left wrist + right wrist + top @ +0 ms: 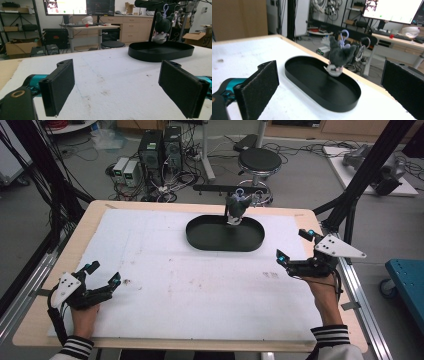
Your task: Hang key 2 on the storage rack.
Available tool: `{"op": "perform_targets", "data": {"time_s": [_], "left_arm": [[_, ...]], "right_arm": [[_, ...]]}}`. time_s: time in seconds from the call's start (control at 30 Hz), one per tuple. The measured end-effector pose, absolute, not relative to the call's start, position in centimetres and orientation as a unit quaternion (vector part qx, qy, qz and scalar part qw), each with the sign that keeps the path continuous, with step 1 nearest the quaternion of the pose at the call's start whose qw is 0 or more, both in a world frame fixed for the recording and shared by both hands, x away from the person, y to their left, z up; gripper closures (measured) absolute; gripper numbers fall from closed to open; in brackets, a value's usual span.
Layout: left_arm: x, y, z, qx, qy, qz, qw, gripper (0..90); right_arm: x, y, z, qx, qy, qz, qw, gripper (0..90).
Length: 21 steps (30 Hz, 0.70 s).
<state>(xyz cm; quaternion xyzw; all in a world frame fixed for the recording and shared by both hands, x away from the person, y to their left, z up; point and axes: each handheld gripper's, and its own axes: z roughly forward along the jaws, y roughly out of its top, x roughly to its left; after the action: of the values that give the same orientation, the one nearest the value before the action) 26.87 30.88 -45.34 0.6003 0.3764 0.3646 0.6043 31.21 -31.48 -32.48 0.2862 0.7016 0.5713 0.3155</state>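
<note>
A: Item one, plush toy (236, 206); dark grey, pale underside, lilac clip at the top; it hangs head-down from a black bar (220, 187) at the far edge of the table, its low end over the back rim of the tray; I cannot tell whether it touches the rim.

B: Item two, black oval tray (200, 237); empty, set directly beneath the toy, likely so the toy lands in it once unclipped.

A: Item three, left gripper (102, 276); jaws spread wide, nothing between them; parked at the near left corner of the white mat (200, 290), well apart from the toy.

B: Item four, right gripper (292, 248); jaws likewise apart and holding nothing; near the mat's right edge, angled toward the tray; the closer of the two, so probably the one to reach first.
</note>
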Motion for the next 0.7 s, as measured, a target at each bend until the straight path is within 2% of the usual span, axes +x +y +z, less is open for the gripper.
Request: {"op": "perform_targets", "data": {"time_s": [0.37,0.7], "left_arm": [[26.9,30.9,-45.3,0.600,0.376,0.365,0.604,13.9],[26.9,30.8,-45.3,0.602,0.376,0.366,0.602,13.9]], "right_arm": [[30.1,-31.5,-33.3,0.282,0.697,0.574,0.325,0.6],[27.1,-31.8,-38.0,0.296,0.643,0.612,0.352,0.7]]}}
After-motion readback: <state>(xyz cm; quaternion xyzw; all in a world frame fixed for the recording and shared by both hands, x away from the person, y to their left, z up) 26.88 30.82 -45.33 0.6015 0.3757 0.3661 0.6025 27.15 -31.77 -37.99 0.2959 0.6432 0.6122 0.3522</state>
